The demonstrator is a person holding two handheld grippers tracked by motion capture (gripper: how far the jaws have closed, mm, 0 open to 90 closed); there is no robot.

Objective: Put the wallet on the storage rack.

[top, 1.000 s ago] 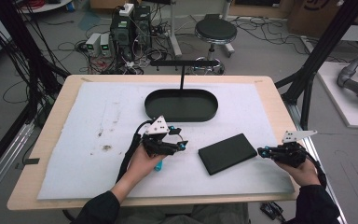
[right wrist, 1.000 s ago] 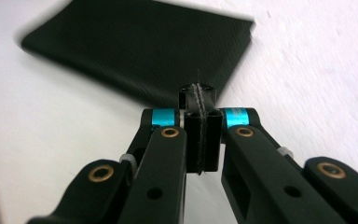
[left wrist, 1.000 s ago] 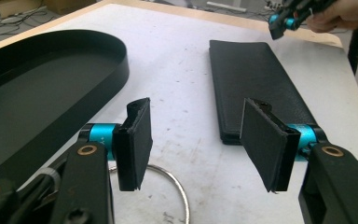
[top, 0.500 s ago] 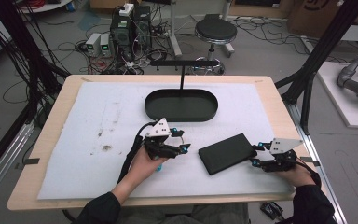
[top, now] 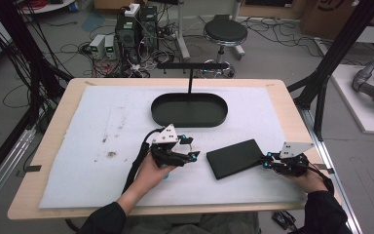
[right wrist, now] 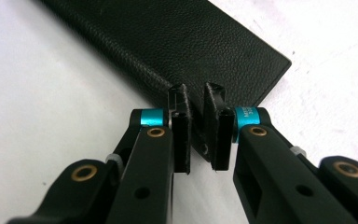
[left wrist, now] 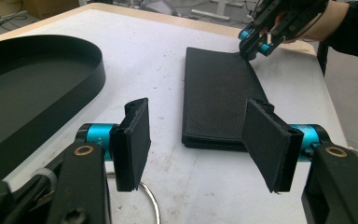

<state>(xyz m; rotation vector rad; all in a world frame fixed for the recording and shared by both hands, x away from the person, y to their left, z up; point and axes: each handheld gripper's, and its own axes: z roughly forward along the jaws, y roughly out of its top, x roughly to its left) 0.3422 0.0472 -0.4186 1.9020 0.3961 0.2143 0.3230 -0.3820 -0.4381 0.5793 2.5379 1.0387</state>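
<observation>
High view: black leather wallet [top: 235,158] flat on the white-covered counter [top: 78,146], near right, nearer than the oval black tray [top: 189,110]. Left gripper [top: 187,148] just left of it; right gripper [top: 269,161] at its right edge, closer in than a second ago.

Left gripper view: jaws wide open, empty, facing the wallet's [left wrist: 219,88] near end.

Right gripper view: jaws almost closed, apparently pinching the wallet's [right wrist: 177,42] edge. Likely light, pliable, grained; take by an edge.

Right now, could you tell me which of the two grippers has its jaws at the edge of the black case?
The right gripper: its jaws stand nearly closed at the black case edge. The left gripper hangs wide open, short of the case.
</observation>
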